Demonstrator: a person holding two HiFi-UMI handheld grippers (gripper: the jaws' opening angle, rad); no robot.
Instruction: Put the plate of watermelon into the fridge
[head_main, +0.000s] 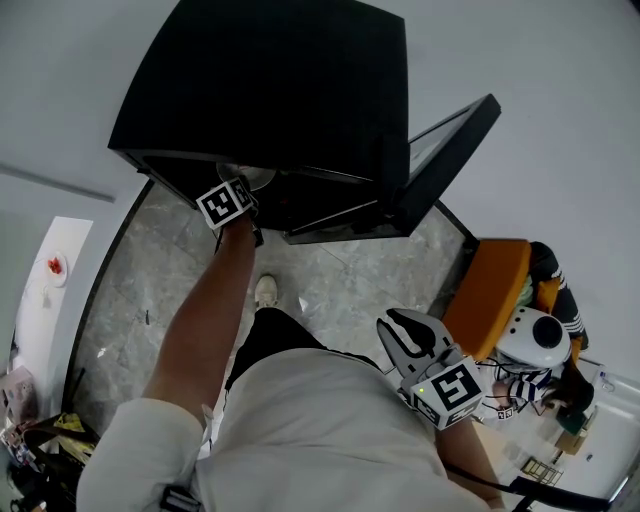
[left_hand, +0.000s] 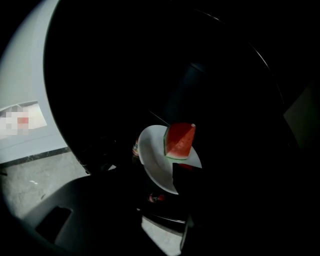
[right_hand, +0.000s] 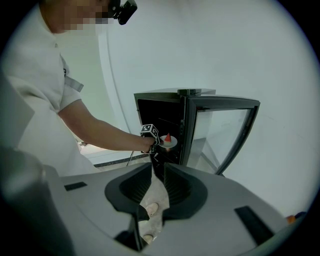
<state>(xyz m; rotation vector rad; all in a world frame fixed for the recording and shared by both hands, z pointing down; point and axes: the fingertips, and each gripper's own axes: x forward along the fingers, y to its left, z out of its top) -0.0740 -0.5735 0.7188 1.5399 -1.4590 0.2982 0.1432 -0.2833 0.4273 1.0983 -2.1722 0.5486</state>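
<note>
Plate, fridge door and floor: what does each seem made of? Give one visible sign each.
Plate: smooth plain white, probably ceramic or melamine. Fridge door: clear glass in a dark frame; the wall shows through. Floor: grey veined stone or stone-look tile, with visible seams.

**Setting:** bare indoor room furnished with a few household pieces. Whether it is a home or a test room cannot be told.

**Evidence, head view:**
- Plain white walls (head_main: 570, 70) across the top and right of the frame.
- Grey marble-patterned tile floor (head_main: 340, 275) at centre.
- Small black box-shaped fridge (head_main: 270, 80) at top centre, with its glass-paned door (head_main: 450, 150) swung open to the right.
- Orange seat (head_main: 492, 290) at the right edge, with a round white soft toy (head_main: 535, 340) just beside it.
- Narrow white table (head_main: 40, 310) at the left edge.
- Dark heap of loose odds and ends (head_main: 40, 450) in the lower left corner.
</note>
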